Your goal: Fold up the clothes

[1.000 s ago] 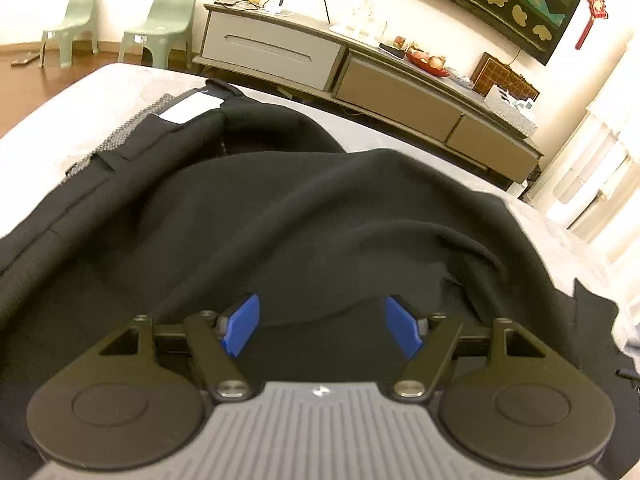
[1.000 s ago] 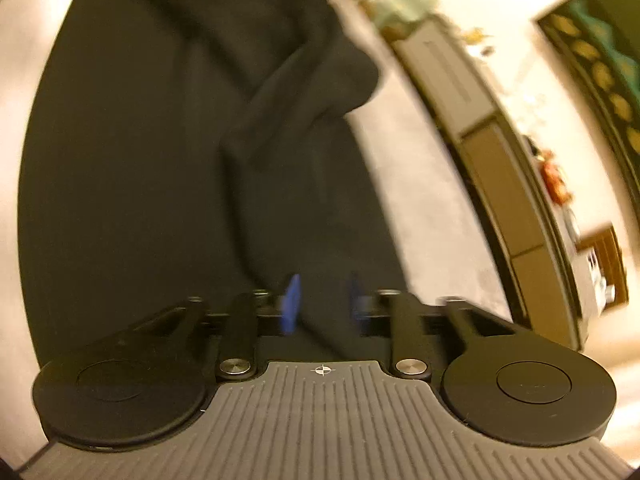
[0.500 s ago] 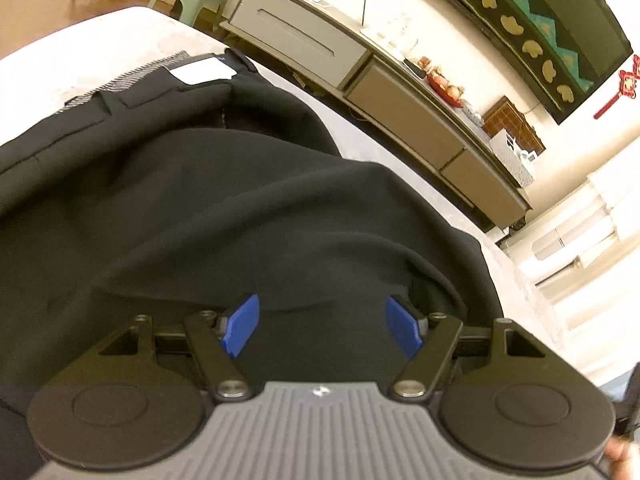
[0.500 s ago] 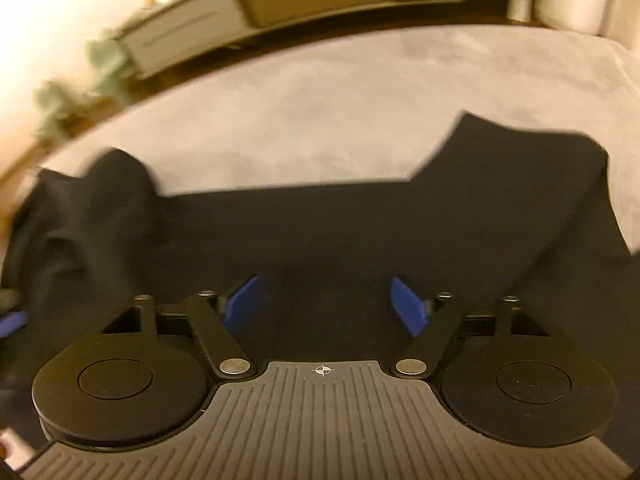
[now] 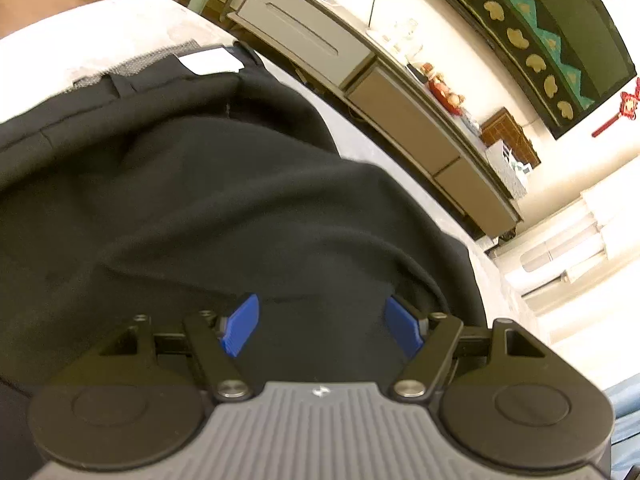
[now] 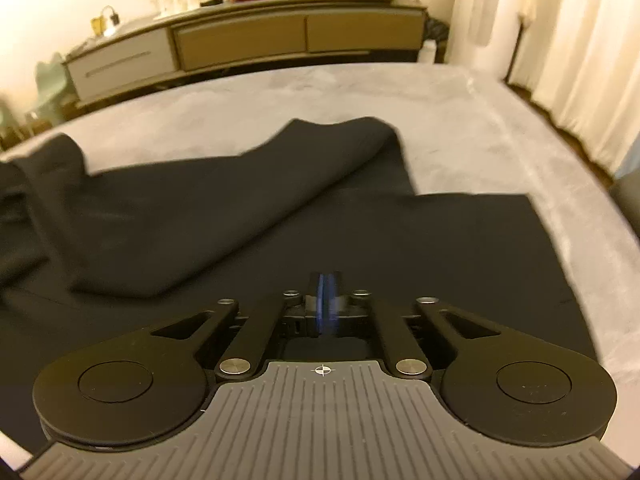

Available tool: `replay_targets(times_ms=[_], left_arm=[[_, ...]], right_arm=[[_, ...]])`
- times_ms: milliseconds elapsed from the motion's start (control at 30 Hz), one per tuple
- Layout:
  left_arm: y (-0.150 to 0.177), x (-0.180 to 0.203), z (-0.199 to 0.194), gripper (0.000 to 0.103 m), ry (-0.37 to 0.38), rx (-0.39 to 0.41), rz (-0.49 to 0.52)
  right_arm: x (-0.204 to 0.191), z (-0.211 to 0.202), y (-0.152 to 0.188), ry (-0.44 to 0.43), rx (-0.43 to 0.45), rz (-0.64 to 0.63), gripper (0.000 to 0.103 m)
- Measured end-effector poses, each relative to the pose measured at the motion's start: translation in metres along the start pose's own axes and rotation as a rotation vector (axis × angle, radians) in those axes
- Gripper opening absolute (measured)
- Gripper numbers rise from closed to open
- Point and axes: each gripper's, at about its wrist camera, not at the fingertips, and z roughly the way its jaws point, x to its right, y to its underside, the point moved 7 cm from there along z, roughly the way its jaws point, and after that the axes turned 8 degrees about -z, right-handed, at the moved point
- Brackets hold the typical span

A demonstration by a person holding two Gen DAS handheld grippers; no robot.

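While the black pants (image 6: 248, 216) lie spread on the grey bed (image 6: 460, 120), I hold one gripper over each end.

My left gripper (image 5: 322, 328) has its blue fingers (image 5: 240, 330) spread wide above the bunched cloth near the waistband, and they press on nothing. My right gripper (image 6: 325, 304) has just been closing, and now its fingers look pressed together over a flat leg; I cannot tell if any cloth is caught between them. One leg end is flipped back.

Trousers (image 6: 280, 208) spread on the bed (image 6: 460, 120), one leg folded over, sideboard (image 6: 240, 40) behind the bed
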Motion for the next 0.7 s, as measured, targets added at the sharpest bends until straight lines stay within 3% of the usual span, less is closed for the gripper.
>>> replay_targets(times_ms=[33, 67, 100, 233, 267, 333, 367, 567, 700], left_arm=[[0.004, 0.001, 0.001, 0.072, 0.002, -0.007, -0.001], [0.008, 0.002, 0.002, 0.072, 0.004, -0.013, -0.005], [0.01, 0.003, 0.002, 0.072, 0.01, -0.019, -0.011], [0.01, 0.007, 0.002, 0.072, 0.04, -0.029, -0.03], [0.008, 0.009, 0.001, 0.072, 0.049, -0.028, -0.033], [0.004, 0.011, 0.0, 0.072, 0.058, -0.022, -0.032], [0.003, 0.012, -0.001, 0.072, 0.061, -0.018, -0.038], [0.003, 0.019, -0.009, 0.073, 0.086, -0.011, -0.036], [0.014, 0.015, -0.012, 0.073, 0.072, -0.021, -0.034]], right_arm=[[-0.013, 0.001, -0.009, -0.021, 0.01, 0.0, 0.042], [-0.03, 0.003, -0.019, -0.051, 0.031, -0.007, 0.067], [-0.047, 0.007, -0.028, -0.076, 0.045, -0.013, 0.081], [-0.108, 0.051, -0.037, -0.105, -0.006, -0.025, 0.084], [-0.113, 0.06, -0.034, -0.081, -0.012, -0.047, 0.079], [-0.122, 0.074, -0.029, -0.039, -0.018, -0.085, 0.044], [-0.116, 0.071, -0.028, -0.04, -0.004, -0.084, 0.0], [-0.05, 0.02, 0.004, 0.008, 0.085, -0.001, 0.0], [-0.019, -0.006, 0.041, 0.017, 0.062, 0.041, 0.0]])
